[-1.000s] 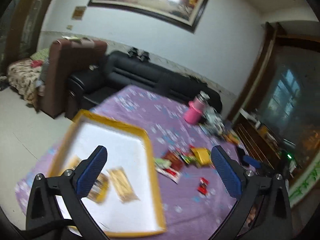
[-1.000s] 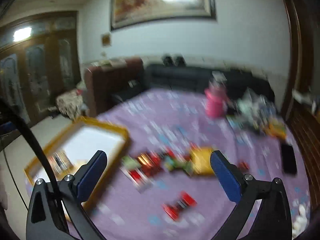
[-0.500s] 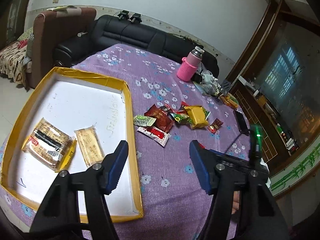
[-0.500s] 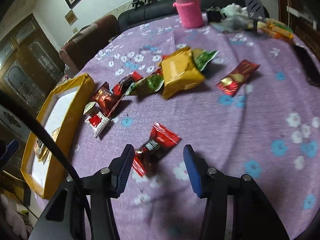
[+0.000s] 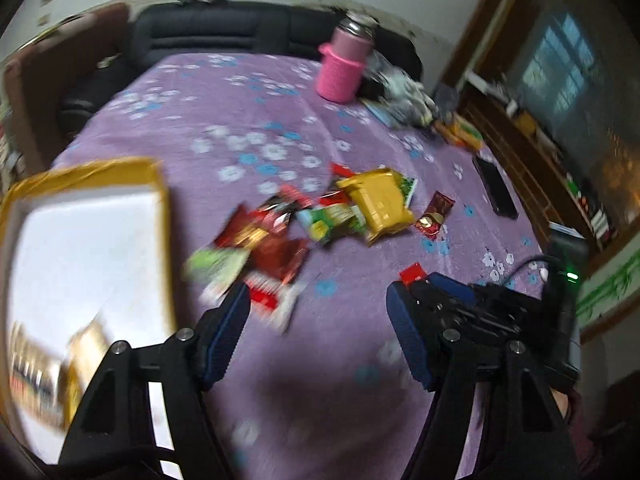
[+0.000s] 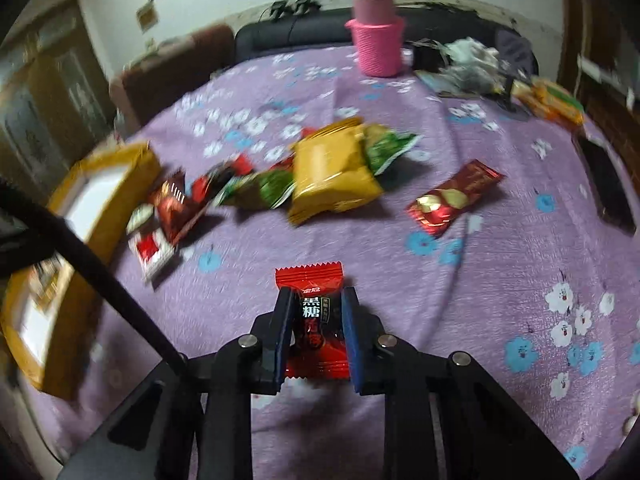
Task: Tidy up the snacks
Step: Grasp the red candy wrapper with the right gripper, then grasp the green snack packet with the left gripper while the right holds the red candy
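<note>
My right gripper (image 6: 316,300) is shut on a small red candy packet (image 6: 314,312) with black Chinese lettering, just above the purple flowered cloth. A pile of snack packets lies beyond it: a yellow bag (image 6: 332,172), green packets (image 6: 264,188), dark red packets (image 6: 176,204) and a lone red wafer packet (image 6: 452,198). The yellow-rimmed white tray (image 6: 116,168) sits at the left. My left gripper (image 5: 320,320) is open and empty over the cloth, right of the tray (image 5: 160,208), near the pile (image 5: 376,204). The red packet's corner (image 5: 412,274) shows by the right gripper in the left view.
A pink flask (image 6: 378,36) stands at the table's far side beside clutter (image 6: 468,64). A black phone (image 6: 608,184) lies at the right edge. The tray holds a couple of snack packs (image 5: 36,368). A black sofa (image 5: 224,36) is behind the table.
My right gripper has closed on the red candy packet that lay between its fingers. My left gripper has swung right from over the tray toward the snack pile, still open.
</note>
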Demonstrator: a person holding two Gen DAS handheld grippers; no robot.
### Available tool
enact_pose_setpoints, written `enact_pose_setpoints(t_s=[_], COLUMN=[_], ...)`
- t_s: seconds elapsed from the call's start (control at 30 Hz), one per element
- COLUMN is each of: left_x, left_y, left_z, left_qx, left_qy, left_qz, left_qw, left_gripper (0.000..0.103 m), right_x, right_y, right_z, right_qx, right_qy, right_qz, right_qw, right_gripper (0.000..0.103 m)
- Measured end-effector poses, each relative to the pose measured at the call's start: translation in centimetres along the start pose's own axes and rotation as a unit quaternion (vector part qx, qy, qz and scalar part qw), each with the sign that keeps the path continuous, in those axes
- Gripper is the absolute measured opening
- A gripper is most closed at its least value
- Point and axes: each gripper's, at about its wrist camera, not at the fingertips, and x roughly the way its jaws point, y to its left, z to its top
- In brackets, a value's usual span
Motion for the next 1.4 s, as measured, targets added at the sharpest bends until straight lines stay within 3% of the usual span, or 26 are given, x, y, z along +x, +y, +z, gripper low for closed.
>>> enact_pose_setpoints(t_s=[0.13, 0.23, 0.33, 0.5, 0.63, 0.7, 0.8, 0.9, 1.03, 1.07, 1.13, 1.17, 1.2, 1.33, 1.37, 1.4], left_x=[5.3, 9.2, 11.9, 11.1, 8.5, 7.9, 8.2, 9.0, 11.2, 11.4, 11.3, 11.2, 11.1, 10.0, 9.5, 9.2], left_y=[-2.0, -3.4, -4.0, -4.6, -5.0, -5.0, -5.6, -6.0, -7.0, -7.2, -6.9, -6.8, -6.6, -6.3, -6.2, -6.1], left_z=[3.8, 5.4, 5.9, 3.7, 1.8, 1.5, 1.5, 1.2, 0.7, 1.0, 1.2, 1.3, 1.4, 1.3, 1.2, 1.0], left_qx=[0.039, 0.097, 0.139, 0.182, 0.198, 0.205, 0.229, 0.242, 0.276, 0.274, 0.256, 0.246, 0.242, 0.219, 0.214, 0.207], left_qy=[0.036, 0.060, 0.090, 0.108, 0.106, 0.097, 0.076, 0.078, 0.077, 0.069, 0.076, 0.073, 0.067, 0.047, 0.042, 0.040], left_qz=[-0.008, 0.018, 0.043, 0.016, 0.001, 0.003, 0.042, 0.055, 0.090, 0.086, 0.066, 0.065, 0.075, 0.077, 0.077, 0.076], left_qw=[0.9986, 0.9933, 0.9853, 0.9772, 0.9745, 0.9738, 0.9696, 0.9655, 0.9538, 0.9555, 0.9614, 0.9643, 0.9652, 0.9714, 0.9730, 0.9745], left_gripper=[0.071, 0.070, 0.049, 0.046, 0.046, 0.051, 0.067, 0.071, 0.071, 0.071, 0.061, 0.047, 0.042, 0.034, 0.014, 0.014], right_x=[0.3, 0.9, 1.0, 1.0, 1.1, 1.0, 0.9, 1.1, 1.2, 1.1, 1.1, 1.1, 1.1, 1.0, 1.0, 0.8], right_y=[-2.6, -3.7, -3.9, -4.1, -4.2, -4.0, -3.7, -3.5, -3.4, -3.4, -3.4, -3.3, -3.3, -3.0, -2.9, -2.7], right_z=[0.4, 0.3, 0.7, 0.6, 0.5, 0.3, 0.4, 0.5, 0.7, 0.6, 0.6, 0.5, 0.5, 0.4, 0.4, 0.4], right_qx=[0.056, 0.078, 0.084, 0.093, 0.097, 0.095, 0.089, 0.084, 0.083, 0.082, 0.081, 0.080, 0.079, 0.073, 0.071, 0.066], right_qy=[0.000, 0.013, 0.014, 0.018, 0.020, 0.020, 0.020, 0.019, 0.018, 0.018, 0.017, 0.017, 0.016, 0.013, 0.011, 0.007], right_qz=[0.043, 0.052, 0.063, 0.069, 0.068, 0.068, 0.063, 0.060, 0.059, 0.059, 0.059, 0.059, 0.058, 0.059, 0.058, 0.057], right_qw=[0.998, 0.996, 0.994, 0.993, 0.993, 0.993, 0.994, 0.994, 0.995, 0.995, 0.995, 0.995, 0.995, 0.996, 0.996, 0.996], right_gripper=[0.023, 0.023, 0.023, 0.023, 0.023, 0.023, 0.023, 0.023, 0.023, 0.023, 0.023, 0.023, 0.023, 0.023, 0.023, 0.023])
